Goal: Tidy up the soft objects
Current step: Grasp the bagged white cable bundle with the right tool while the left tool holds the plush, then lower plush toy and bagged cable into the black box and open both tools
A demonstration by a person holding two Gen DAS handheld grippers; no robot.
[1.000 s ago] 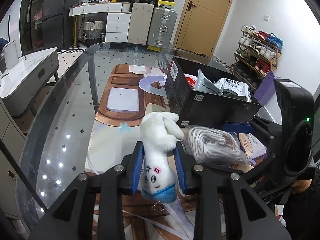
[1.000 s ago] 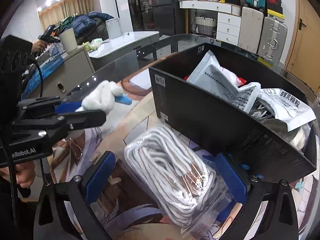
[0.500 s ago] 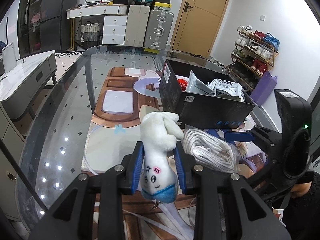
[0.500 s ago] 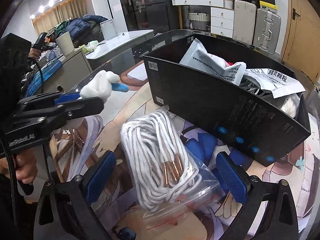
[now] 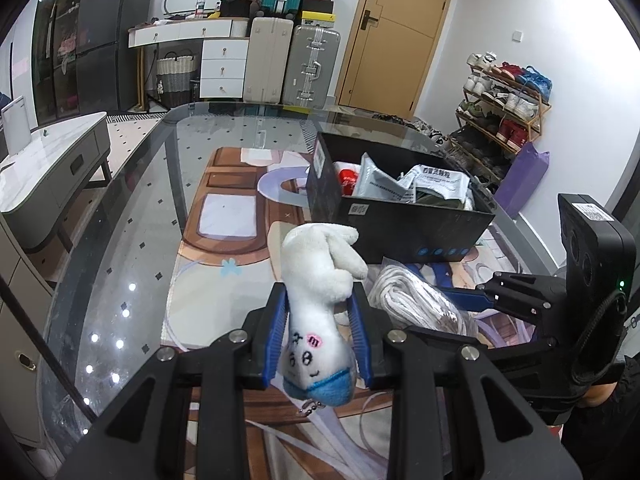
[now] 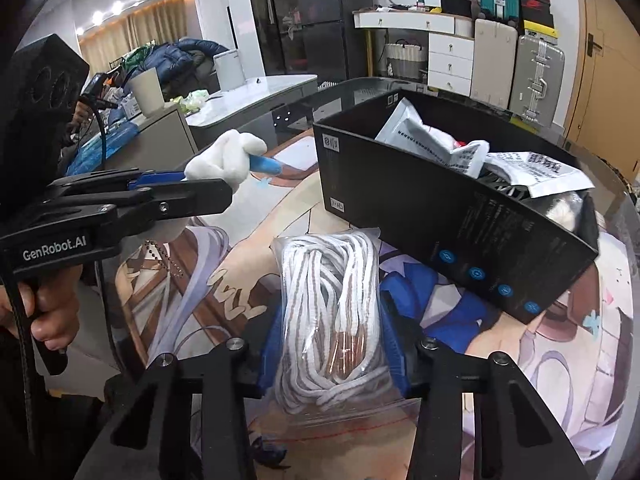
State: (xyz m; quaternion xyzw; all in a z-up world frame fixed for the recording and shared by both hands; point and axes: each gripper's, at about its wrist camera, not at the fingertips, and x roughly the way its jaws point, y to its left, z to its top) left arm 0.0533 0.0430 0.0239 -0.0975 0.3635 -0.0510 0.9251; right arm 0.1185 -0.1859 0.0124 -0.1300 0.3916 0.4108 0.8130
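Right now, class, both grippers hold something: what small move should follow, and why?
Probably lift the right gripper, shut on the bagged rope, toward the open black box just beyond it. The left gripper already holds the plush toy off the table.

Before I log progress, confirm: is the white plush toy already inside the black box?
No, the plush toy sits clamped in the left tool, outside the box.

A glass counter (image 5: pixel 132 216) carries a printed mat (image 5: pixel 224 264) over its middle. On the mat stands a black box (image 6: pixel 440 216) with packets inside; just beside its near wall lies a clear bag of white rope (image 6: pixel 332 300).
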